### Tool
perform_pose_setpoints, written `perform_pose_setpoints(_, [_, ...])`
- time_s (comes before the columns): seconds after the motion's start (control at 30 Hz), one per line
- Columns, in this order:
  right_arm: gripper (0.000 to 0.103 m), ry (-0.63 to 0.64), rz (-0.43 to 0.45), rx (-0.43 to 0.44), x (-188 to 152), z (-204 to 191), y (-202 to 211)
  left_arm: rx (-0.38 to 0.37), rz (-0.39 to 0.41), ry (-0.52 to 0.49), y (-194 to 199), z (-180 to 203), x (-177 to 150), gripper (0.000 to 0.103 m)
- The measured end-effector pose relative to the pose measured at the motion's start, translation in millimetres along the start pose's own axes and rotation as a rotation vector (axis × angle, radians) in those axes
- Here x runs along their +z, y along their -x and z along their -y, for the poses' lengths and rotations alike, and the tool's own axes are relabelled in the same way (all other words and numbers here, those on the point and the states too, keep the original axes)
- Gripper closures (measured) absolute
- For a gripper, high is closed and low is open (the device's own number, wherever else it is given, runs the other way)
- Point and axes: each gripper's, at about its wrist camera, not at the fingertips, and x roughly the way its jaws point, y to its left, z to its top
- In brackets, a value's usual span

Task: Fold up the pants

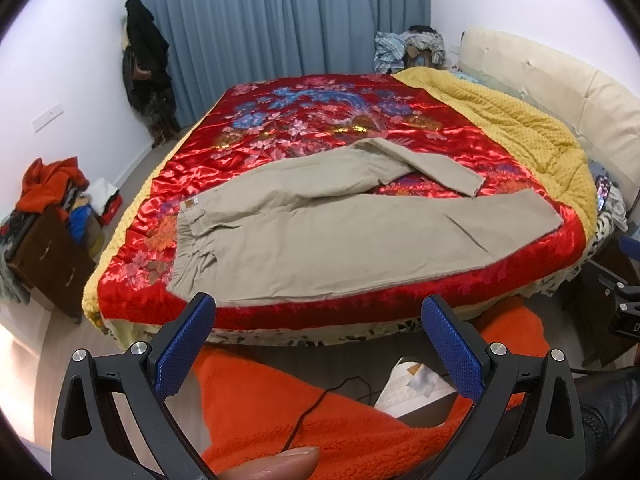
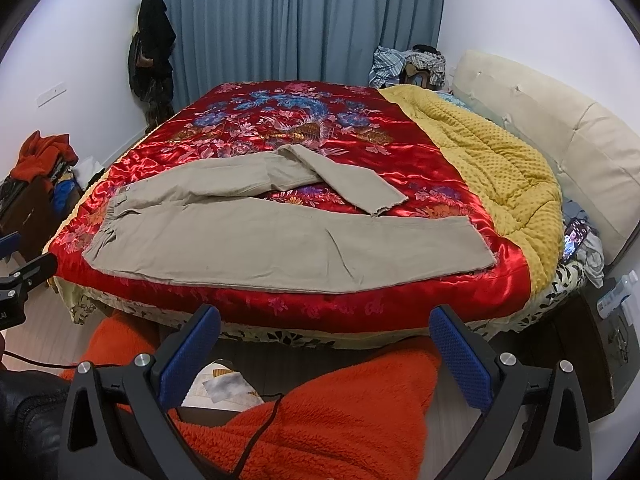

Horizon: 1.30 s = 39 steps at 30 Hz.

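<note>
Beige pants (image 1: 320, 236) lie spread on the red floral satin bedspread (image 1: 304, 128), waistband to the left, legs pointing right. The near leg lies flat and straight; the far leg is bent back over itself. The pants also show in the right wrist view (image 2: 256, 240). My left gripper (image 1: 318, 312) is open and empty, hovering off the bed's near edge below the waist end. My right gripper (image 2: 326, 322) is open and empty, also short of the near edge, below the near leg.
A yellow quilt (image 2: 492, 168) is bunched along the right side by the cream headboard (image 2: 560, 128). An orange fleece blanket (image 2: 340, 412) with a black cable lies below the grippers. A cluttered dark cabinet (image 1: 48, 248) stands left. A nightstand (image 2: 612, 340) stands right.
</note>
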Motion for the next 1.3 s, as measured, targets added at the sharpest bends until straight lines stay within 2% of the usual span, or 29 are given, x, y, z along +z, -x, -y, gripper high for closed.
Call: perform_pose_setpoints(1.3, [0.000,-0.007,-0.020,0.004,-2.9,-0.7,-4.3,0.005,-0.013,-0.003,-3.8,-5.1,-2.9,0.000])
